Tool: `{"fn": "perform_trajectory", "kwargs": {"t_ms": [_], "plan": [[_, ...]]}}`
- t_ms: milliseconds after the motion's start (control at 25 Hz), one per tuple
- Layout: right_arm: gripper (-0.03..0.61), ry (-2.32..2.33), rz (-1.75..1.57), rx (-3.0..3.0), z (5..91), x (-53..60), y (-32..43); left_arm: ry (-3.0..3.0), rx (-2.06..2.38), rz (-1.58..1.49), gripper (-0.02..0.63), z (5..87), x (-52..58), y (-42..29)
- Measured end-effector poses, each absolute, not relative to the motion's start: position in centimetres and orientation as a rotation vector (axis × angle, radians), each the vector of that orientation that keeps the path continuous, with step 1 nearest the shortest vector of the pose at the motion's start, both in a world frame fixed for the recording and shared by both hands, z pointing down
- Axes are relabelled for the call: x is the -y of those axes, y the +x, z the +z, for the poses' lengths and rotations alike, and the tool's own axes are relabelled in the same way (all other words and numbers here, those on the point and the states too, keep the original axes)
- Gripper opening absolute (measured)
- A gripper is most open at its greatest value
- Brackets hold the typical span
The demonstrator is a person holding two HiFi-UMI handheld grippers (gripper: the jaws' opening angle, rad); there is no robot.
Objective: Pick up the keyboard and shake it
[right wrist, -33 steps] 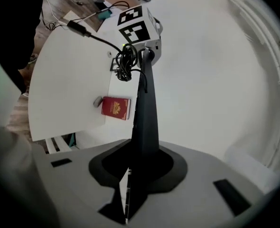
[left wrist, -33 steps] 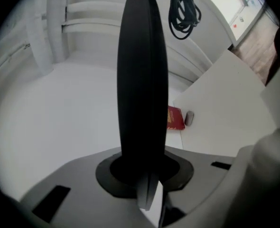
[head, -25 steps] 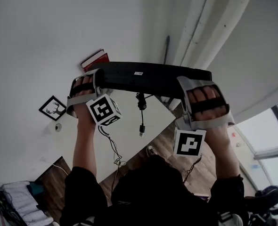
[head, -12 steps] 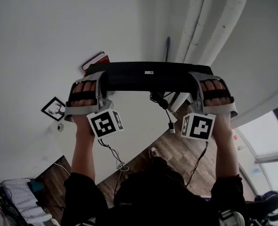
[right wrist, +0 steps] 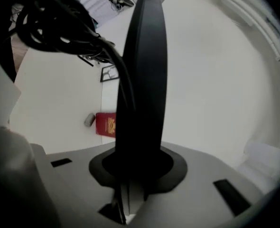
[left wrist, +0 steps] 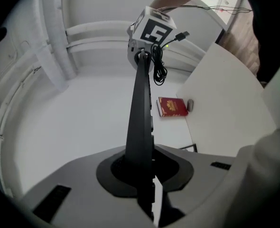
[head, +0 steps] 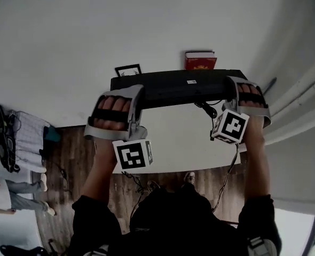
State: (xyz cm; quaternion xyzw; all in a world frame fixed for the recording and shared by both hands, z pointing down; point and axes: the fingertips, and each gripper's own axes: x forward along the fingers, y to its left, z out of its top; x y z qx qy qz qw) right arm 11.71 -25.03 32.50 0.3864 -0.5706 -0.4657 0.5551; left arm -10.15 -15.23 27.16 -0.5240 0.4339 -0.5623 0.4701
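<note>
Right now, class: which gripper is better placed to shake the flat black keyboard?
Neither alone, I'd judge: the left gripper clamps the left end of the flat black keyboard, the right gripper its right end, holding it clear above the white table.

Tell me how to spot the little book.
Find the long black keyboard held up in the head view. Just beyond its far edge, on the white surface, lies a small book, right of a black-framed picture. It is the only bright red thing there, with a gold design on its cover.
</note>
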Motion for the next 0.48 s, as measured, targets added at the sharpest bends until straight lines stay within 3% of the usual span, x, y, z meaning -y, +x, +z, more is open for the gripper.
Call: {"fn": "perform_trajectory", "kwargs": {"t_ms": [480], "plan": [[0.094, 0.562, -1.534, 1.686, 32.2, 24.0, -15.0, -1.050, -1.538, -1.750, 0.074, 27.8, 5.3, -29.8]]}}
